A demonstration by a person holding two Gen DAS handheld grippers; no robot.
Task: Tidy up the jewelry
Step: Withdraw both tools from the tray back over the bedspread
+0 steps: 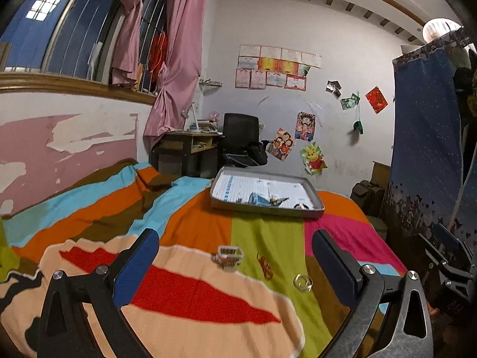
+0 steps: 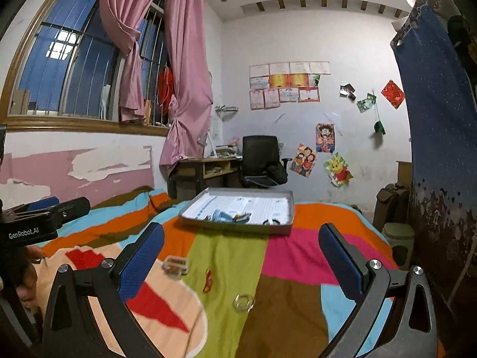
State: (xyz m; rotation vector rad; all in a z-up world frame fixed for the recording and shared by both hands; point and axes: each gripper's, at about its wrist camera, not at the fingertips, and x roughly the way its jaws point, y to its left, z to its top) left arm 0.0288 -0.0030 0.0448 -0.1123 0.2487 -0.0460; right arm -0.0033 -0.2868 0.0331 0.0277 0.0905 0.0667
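On the striped bedspread lie a small clear case [image 1: 228,257] [image 2: 175,265], an orange-red trinket [image 1: 265,267] [image 2: 208,277] and a clear ring-shaped piece [image 1: 302,282] [image 2: 243,302]. Farther back sits a grey tray [image 1: 220,203] [image 2: 277,228] lined with paper and holding several small jewelry items, among them a blue piece [image 1: 261,199] [image 2: 222,215]. My left gripper [image 1: 235,256] hangs open above the blanket with the clear case between and beyond its fingers. My right gripper [image 2: 241,256] is open too, empty, above the trinket and the ring. Nothing is held.
The other gripper shows at each view's edge: the right one [image 1: 447,256], the left one [image 2: 38,217]. Beyond the bed stand a desk [image 2: 205,167], a black office chair [image 2: 262,161], a blue patterned curtain [image 2: 438,149] and a pale stool [image 2: 398,238].
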